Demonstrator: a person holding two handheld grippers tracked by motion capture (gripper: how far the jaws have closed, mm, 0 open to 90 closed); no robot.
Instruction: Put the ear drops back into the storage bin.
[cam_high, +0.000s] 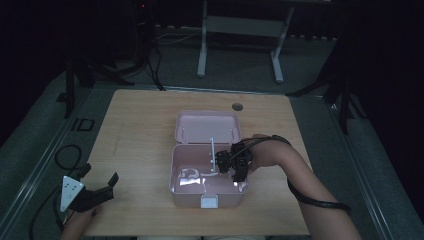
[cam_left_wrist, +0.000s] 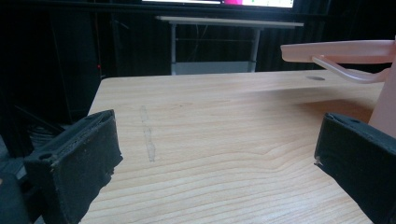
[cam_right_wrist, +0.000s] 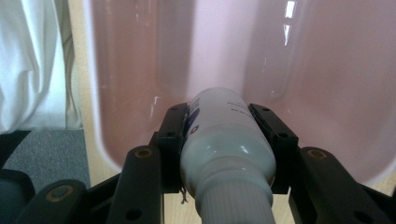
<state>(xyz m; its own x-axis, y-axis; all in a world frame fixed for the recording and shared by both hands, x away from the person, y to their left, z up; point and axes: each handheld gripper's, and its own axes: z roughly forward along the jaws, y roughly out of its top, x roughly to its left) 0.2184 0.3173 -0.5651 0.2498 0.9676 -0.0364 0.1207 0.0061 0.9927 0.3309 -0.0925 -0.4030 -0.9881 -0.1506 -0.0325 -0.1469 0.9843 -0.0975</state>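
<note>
Bottle first: it is a small white plastic one with a ribbed cap and a printed label, and I have it pinched in my right gripper over the right part of the open pink box in the middle of the table.

Going left to right in the high view, my left gripper rests near the table's front left corner with its 2 jaws spread and nothing between them. In the left gripper view I see bare wood ahead and the box's lid at the right edge.

In the right gripper view the 2 pads press on the bottle's body just below the shoulder, base pointing into the box.

I judge it light and fairly stiff, though a thin wall could dent under a hard squeeze. The smooth round side looks slippery, so it could twist or slide. Mid-body, where I hold it, seems the safest place; the ribbed cap would also give purchase.
</note>
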